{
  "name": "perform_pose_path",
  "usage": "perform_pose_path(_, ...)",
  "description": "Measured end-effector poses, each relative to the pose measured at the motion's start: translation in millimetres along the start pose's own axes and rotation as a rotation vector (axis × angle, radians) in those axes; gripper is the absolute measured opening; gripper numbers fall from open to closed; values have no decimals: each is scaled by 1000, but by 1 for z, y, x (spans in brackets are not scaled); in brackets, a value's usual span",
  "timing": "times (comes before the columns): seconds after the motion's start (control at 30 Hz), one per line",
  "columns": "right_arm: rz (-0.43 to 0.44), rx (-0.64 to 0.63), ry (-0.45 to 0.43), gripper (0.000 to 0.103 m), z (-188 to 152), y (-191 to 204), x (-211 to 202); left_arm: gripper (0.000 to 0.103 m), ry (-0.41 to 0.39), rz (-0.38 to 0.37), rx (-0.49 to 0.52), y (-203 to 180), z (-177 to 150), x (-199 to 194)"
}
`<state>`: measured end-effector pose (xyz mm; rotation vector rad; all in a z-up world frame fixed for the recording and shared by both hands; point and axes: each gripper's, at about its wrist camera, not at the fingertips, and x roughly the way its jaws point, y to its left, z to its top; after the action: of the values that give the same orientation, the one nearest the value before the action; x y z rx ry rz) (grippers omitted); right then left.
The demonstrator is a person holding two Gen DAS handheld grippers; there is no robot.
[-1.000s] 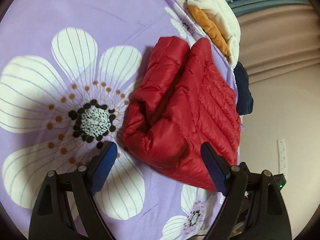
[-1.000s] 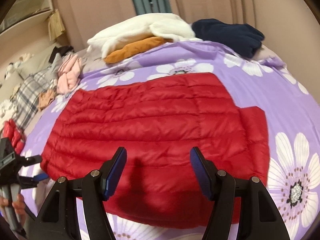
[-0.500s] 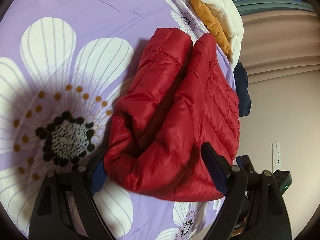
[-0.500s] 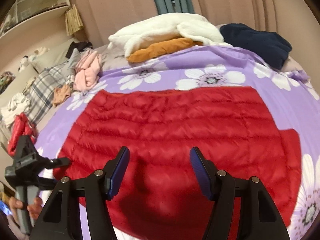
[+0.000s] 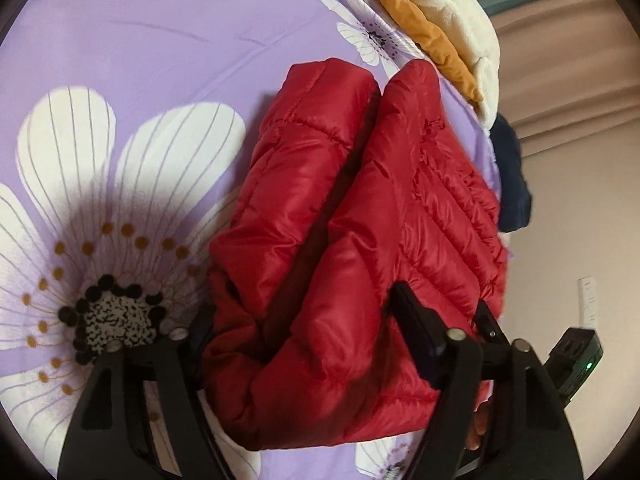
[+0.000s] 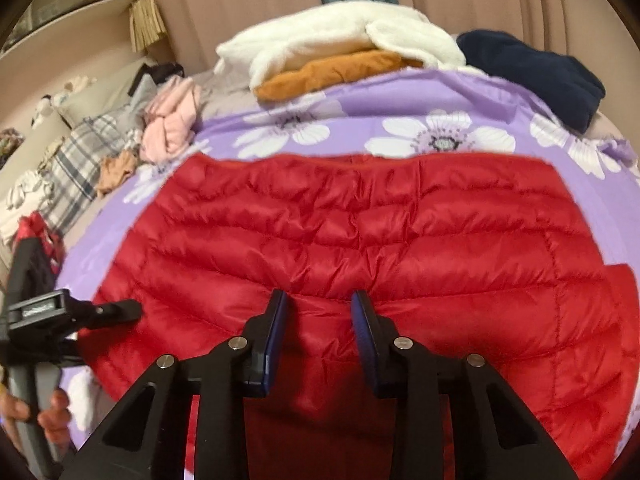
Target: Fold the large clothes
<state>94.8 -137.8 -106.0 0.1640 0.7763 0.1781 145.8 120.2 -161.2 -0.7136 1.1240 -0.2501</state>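
Note:
A red quilted puffer jacket [image 6: 360,232] lies spread on a purple flowered bedsheet [image 6: 360,104]. My right gripper [image 6: 320,316] sits on its near edge. Its jaws are closing, and a puckered ridge of red fabric is pinched between the blue pads. In the left wrist view the red jacket [image 5: 360,200] shows its folded, doubled side end. My left gripper [image 5: 306,324] straddles that thick end. Its jaws are closing too, and the puffy bundle fills the gap and touches both fingers. The left gripper [image 6: 72,312] also shows at the left of the right wrist view, held by a hand [image 6: 52,412].
At the bed's far end lie a white fleece [image 6: 340,44] over an orange garment [image 6: 332,72], and a navy garment [image 6: 540,72]. Pink clothes [image 6: 172,128] and a plaid cloth [image 6: 76,160] are heaped at the far left. A wall [image 5: 580,220] stands beyond the bed's edge.
Both grippers have moved forward onto the jacket and their jaws have narrowed. The jacket's folded end now sits between the left fingers, and the right pads have bunched up fabric.

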Motion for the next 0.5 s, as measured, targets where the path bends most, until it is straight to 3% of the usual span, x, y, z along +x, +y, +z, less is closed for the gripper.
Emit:
perform_pose_path(0.2, -6, 10, 13, 35, -3, -4, 6, 46, -85, 103, 154, -34, -5, -14)
perform_pose_path(0.37, 9, 41, 16, 35, -4, -11, 8, 37, -163, 129, 278, -65, -13, -27)
perform_pose_path(0.5, 24, 66, 18, 35, -4, -15, 9, 36, -218, 120, 375, -92, -23, -38)
